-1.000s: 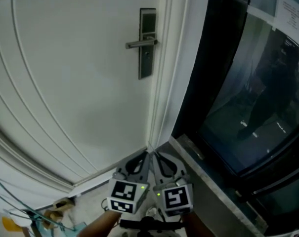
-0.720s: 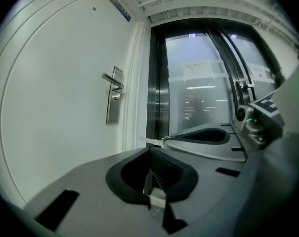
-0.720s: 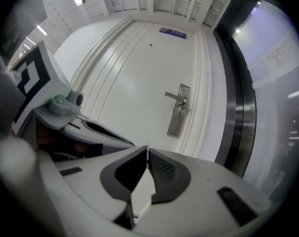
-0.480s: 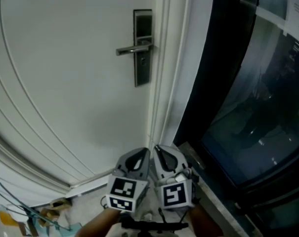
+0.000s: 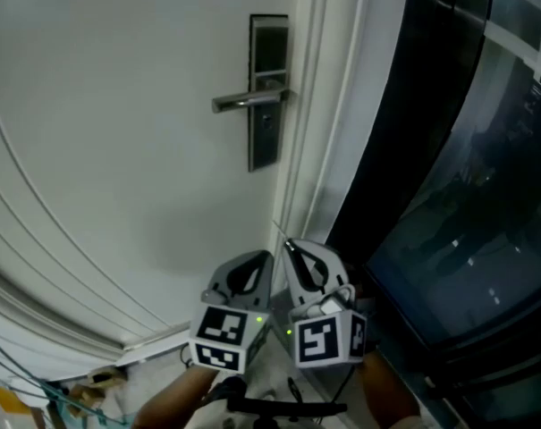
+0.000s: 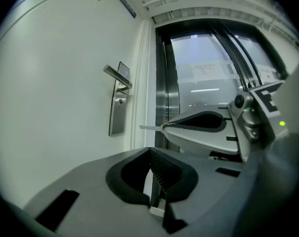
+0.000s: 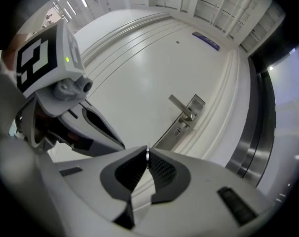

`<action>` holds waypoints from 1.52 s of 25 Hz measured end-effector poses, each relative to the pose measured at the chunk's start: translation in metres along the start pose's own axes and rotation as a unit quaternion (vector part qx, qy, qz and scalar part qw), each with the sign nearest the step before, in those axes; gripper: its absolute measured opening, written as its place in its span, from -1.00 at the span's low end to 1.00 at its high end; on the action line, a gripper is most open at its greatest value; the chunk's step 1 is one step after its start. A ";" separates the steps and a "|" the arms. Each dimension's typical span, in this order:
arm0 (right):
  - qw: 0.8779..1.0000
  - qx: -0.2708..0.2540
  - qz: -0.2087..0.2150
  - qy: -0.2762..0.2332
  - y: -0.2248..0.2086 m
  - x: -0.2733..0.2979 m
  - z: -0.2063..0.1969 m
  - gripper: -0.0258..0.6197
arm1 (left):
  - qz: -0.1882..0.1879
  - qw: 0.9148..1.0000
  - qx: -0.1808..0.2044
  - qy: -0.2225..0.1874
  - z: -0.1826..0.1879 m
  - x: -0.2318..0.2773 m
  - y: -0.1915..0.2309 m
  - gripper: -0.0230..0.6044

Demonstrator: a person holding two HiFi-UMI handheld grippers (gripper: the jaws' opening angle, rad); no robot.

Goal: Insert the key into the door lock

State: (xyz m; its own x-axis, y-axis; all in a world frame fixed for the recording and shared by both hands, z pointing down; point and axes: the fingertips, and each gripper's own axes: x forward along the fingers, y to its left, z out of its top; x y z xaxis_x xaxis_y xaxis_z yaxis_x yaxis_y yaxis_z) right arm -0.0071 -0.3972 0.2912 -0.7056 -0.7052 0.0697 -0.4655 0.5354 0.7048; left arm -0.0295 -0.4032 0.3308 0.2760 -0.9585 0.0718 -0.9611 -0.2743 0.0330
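I've only a thin pinch on the key (image 6: 150, 128) in right gripper (image 7: 147, 154), left gripper (image 6: 150, 154) closed empty; key could pivot against the keyhole (image 5: 266, 121).

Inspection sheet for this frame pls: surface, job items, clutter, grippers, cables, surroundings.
surface: white door, shut.
job's things: key not yet in lock plate; lever handle above keyhole.
clutter: unclear bits at lower left.
grippers: right gripper fingers shut on key; left gripper shut, empty.
cables: nothing seen.
surroundings: dark glass panel right of door frame.
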 end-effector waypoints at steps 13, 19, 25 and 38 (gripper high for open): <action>0.985 -0.166 -0.026 0.030 -0.063 0.080 0.012 -0.85 | -0.003 1.000 0.004 -0.002 0.027 0.044 0.053 -0.90; 0.964 -0.259 -0.034 0.056 -0.080 0.111 0.012 -0.85 | -0.001 1.000 0.006 0.004 0.026 0.051 0.067 -0.90; 0.949 -0.304 -0.050 0.072 -0.100 0.133 0.015 -0.85 | 0.002 1.000 0.009 0.004 0.025 0.054 0.079 -0.90; 0.933 -0.349 -0.049 0.075 -0.110 0.155 0.018 -0.85 | -0.007 1.000 0.008 0.007 0.022 0.068 0.084 -0.90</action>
State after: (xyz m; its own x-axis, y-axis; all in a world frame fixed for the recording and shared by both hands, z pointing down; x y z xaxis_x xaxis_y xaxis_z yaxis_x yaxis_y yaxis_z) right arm -0.0749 -0.5569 0.2118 -0.5709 -0.8200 0.0416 -0.0263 0.0689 0.9973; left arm -0.0916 -0.4934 0.3163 0.2902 -0.9531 0.0857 -0.9569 -0.2897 0.0185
